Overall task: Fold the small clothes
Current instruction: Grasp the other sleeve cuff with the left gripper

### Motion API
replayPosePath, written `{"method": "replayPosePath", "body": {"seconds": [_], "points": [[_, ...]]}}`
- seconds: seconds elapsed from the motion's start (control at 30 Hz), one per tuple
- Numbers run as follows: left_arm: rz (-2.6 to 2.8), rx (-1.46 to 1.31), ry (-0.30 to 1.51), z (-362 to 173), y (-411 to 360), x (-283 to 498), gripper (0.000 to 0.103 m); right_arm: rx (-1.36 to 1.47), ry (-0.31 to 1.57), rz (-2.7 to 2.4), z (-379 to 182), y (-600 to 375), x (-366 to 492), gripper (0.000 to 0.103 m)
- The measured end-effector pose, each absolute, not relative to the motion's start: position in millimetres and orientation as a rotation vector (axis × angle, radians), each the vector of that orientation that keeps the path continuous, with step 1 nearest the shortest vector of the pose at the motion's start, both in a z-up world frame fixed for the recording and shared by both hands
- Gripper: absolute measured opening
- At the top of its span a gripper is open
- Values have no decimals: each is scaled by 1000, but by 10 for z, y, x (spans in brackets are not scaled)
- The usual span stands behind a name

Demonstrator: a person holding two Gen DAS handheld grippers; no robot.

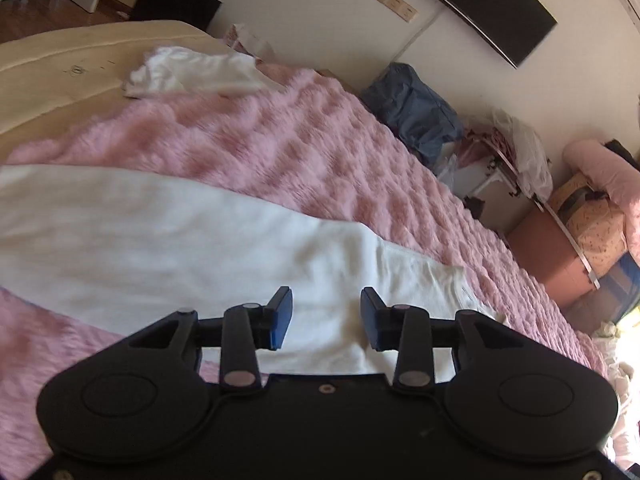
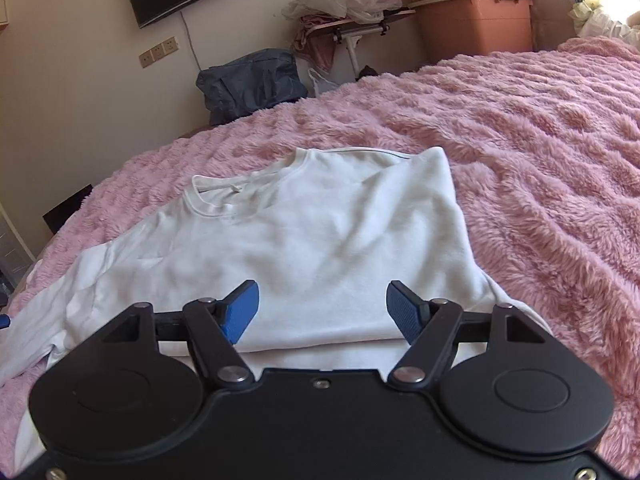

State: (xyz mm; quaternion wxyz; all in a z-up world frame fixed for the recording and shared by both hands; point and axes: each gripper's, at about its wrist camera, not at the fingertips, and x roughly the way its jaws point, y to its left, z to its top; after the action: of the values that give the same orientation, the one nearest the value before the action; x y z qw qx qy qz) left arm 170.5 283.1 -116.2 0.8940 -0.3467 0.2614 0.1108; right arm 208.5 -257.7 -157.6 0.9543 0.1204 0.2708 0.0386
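Note:
A white long-sleeved shirt (image 2: 312, 240) lies flat on the pink fluffy blanket (image 2: 540, 160), its neckline (image 2: 216, 196) at the far side and its right part folded in over the body. My right gripper (image 2: 322, 308) hovers over its near part, open and empty. A sleeve stretches out to the left (image 2: 36, 320). In the left wrist view the same white shirt (image 1: 160, 248) lies across the blanket (image 1: 300, 152), and my left gripper (image 1: 326, 320) is open and empty just above it.
A second crumpled white garment (image 1: 192, 72) lies at the blanket's far edge on the bare beige mattress (image 1: 60, 72). Beside the bed are a blue bag (image 2: 248, 84), a small cluttered table (image 2: 352, 24) and a brown storage bin (image 2: 476, 28).

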Motion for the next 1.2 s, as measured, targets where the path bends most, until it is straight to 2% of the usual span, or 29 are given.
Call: {"method": "replayPosePath", "body": {"seconds": [0.2,0.4,0.83,0.93,0.97,1.0,1.2], "points": [[481,-872,509,-1343,3454,826,40,201,548,241,-1443,-1934,1950,73],[652,-1038,416,-1701,3924,309,40,134,567,337,-1434,-1442,1875,73],[735,-1197,339,-2244,4656,336,38,60,634,404,-1608,-897,1919,73],[725,-1194,269,-2273,4671,322,31,55,645,416,-1644,-813,1944,73],[724,-1176,252,-2256,4663,316,10,53,650,418,-1655,-785,1953,73],[723,-1148,239,-2217,4643,310,5,53,653,420,-1667,-763,1961,73],[650,-1071,126,-1867,4515,350,4,52,660,420,-1694,-758,1975,73]]}}
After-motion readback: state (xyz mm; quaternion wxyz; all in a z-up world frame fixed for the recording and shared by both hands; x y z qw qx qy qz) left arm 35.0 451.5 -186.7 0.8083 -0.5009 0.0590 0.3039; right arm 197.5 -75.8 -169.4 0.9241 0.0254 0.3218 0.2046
